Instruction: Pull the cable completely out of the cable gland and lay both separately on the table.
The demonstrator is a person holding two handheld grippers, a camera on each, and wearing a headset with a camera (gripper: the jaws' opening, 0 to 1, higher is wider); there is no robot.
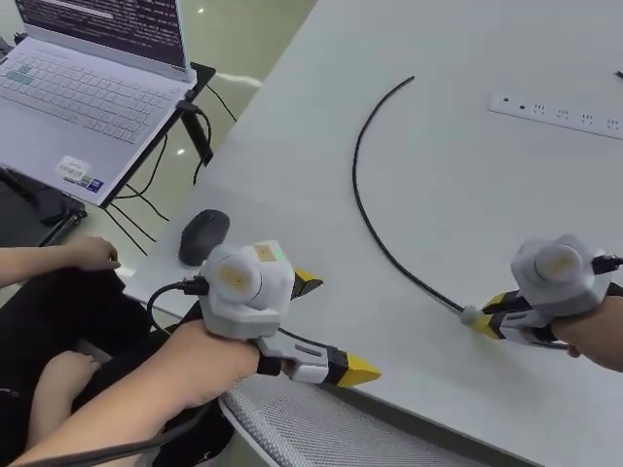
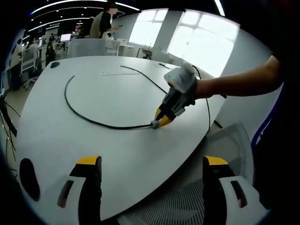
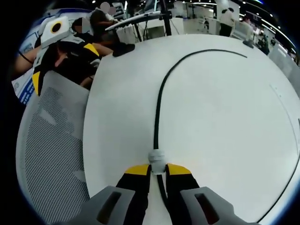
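Pinching cable [image 3: 156, 117] — right tongs [image 3: 158, 168] | white table [image 3: 215, 122] | bright office [image 2: 93, 28]

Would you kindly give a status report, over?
Left gripper open, at edge of white table. Right gripper shut on thin black cable behind small grey cable gland; cable not yet out. Black computer mouse well aside.

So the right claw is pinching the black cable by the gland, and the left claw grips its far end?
No: the left claw is open and holds nothing, as the left gripper view shows. The right claw does pinch the cable by the gland.
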